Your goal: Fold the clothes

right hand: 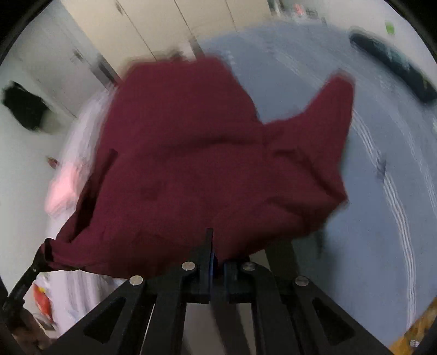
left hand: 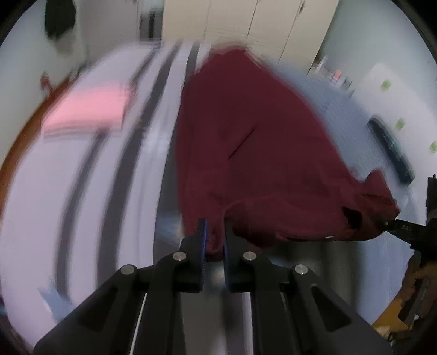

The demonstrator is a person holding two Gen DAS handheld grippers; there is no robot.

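- Left gripper (left hand: 214,232): jaws drawn nearly together, pinching a bunched edge of the dark red garment (left hand: 245,142) between the blue pads.
- Right gripper (right hand: 215,251): jaws pressed close, clamped on another edge of the same garment (right hand: 191,163); cloth covers the right finger's tip.
- In the left wrist view the right gripper (left hand: 393,225) shows at the right edge, gripping the garment's far corner; a hand (left hand: 420,278) sits behind it.
- In the right wrist view the left gripper (right hand: 41,254) shows at the lower left edge, holding the garment's opposite corner.
- Garment: stretched between the two grippers along its near edge, the rest spreading away from them over the bed. One loose flap (right hand: 327,114) sticks out to the upper right in the right wrist view. Whether the far end rests on the bed cannot be told; both views are blurred.
- Bed (left hand: 82,191): pale cover with dark stripes (left hand: 131,169) running alongside the garment on its left.
- Pink folded item (left hand: 90,109): on the bed, left of the garment, apart from it.
- Long dark object (left hand: 390,147): on the bed's right side, well apart from the garment; too blurred to identify.
- Cupboard doors (left hand: 245,19): pale, behind the bed.
- Dark item (right hand: 24,106): against the wall at left, unidentifiable.
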